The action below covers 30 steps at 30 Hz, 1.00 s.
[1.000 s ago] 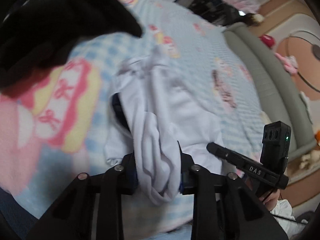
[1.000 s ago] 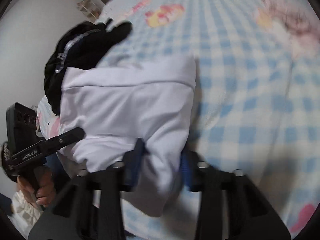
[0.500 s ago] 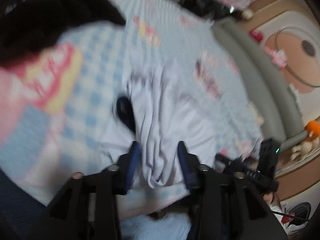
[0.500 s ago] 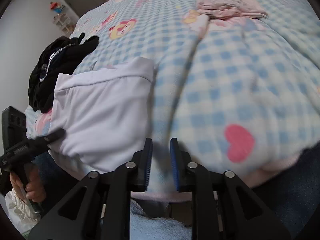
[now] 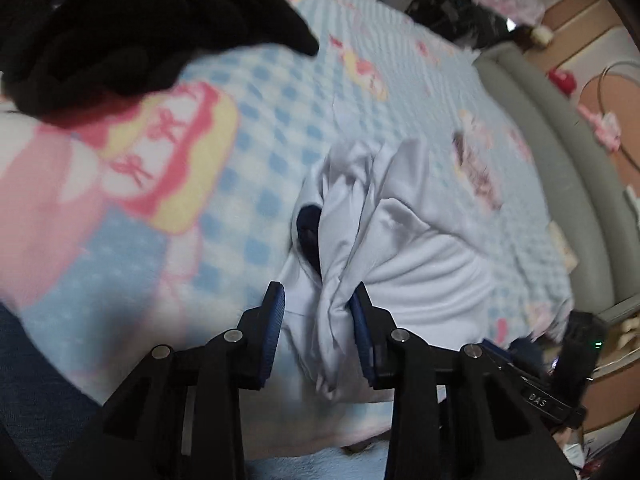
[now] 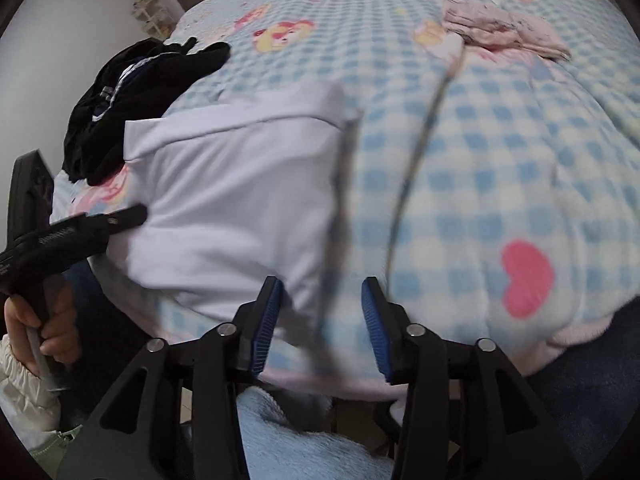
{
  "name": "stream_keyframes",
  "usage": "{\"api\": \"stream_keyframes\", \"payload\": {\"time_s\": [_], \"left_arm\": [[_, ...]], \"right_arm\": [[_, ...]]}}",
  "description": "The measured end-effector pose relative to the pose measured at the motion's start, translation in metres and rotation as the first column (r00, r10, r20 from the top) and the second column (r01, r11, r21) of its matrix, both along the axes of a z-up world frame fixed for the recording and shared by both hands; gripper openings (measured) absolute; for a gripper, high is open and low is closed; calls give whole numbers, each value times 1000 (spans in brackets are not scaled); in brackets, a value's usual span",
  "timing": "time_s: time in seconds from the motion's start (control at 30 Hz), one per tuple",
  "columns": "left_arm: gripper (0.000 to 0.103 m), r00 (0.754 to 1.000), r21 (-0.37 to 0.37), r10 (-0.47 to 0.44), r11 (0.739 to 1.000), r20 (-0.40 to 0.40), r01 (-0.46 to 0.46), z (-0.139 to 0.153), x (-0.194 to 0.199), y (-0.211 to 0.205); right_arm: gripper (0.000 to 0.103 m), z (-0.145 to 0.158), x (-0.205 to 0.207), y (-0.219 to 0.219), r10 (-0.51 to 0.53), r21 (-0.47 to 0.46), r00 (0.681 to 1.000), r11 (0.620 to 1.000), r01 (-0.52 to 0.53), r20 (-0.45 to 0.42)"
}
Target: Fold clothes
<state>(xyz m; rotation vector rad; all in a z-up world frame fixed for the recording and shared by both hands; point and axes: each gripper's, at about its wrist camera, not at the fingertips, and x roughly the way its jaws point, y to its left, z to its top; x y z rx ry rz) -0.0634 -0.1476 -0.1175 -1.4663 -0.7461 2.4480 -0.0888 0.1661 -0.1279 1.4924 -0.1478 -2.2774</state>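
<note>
One heap of black clothing [image 6: 132,96] lies leftmost on the blue-checked cartoon-print blanket [image 6: 500,168]. Beside it lies one white folded garment [image 6: 236,204]; the left gripper [image 5: 318,314] stands parted around its bunched edge. The right gripper [image 6: 322,312] gapes wide, empty. One pink garment [image 6: 500,28] lies far right.

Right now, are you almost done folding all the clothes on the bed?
Not yet. The white shirt lies on the bed folded into a rough rectangle, so that one looks nearly done. The left gripper has a bunched edge of it between its open fingers; the right gripper is open, holding nothing. The black clothes sit in a heap, unfolded. Farther back, pink clothes lie folded.
</note>
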Motion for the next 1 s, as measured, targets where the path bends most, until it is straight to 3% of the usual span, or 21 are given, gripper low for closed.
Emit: {"api": "stream_keyframes", "payload": {"time_s": [0.07,0.13,0.23,0.33,0.4,0.5,0.67,0.77,0.87,0.93,1.0], "left_arm": [[39,1000,9,-18,1000,-23,18,3,1,3],[51,998,19,-35,999,-47,36,7,2,7],[51,995,31,-60,998,-82,63,12,4,12],[52,1000,-78,-21,997,-7,20,-1,0,12],[50,999,1,45,999,-7,-45,-3,4,-6],[46,992,60,108,993,-72,-104,8,14,-23],[48,983,110,-25,993,-179,45,27,29,1],[48,991,-11,-89,996,-95,88,16,25,28],[46,998,-107,-60,993,-6,59,3,21,31],[49,1000,-118,14,993,15,-12,0,23,17],[49,998,-65,62,996,-4,-63,3,26,3]], "right_arm": [[49,4,-1,7,-27,-19,1000,999,27,-8],[51,11,-2,10,-32,-42,999,999,31,-30],[56,12,0,5,12,-67,999,998,-15,-44],[56,-2,6,-8,57,26,998,998,-57,-2],[56,-12,4,-9,41,85,999,995,-43,28],[56,-8,7,-1,12,97,1000,995,-13,13],[56,6,16,7,9,50,999,999,-7,-39],[60,15,23,-1,67,-37,994,997,-70,-86],[61,-1,25,-11,102,47,994,994,-100,-47],[57,-14,24,-13,108,127,994,986,-106,-7],[51,-16,21,2,65,137,998,988,-67,15]]}}
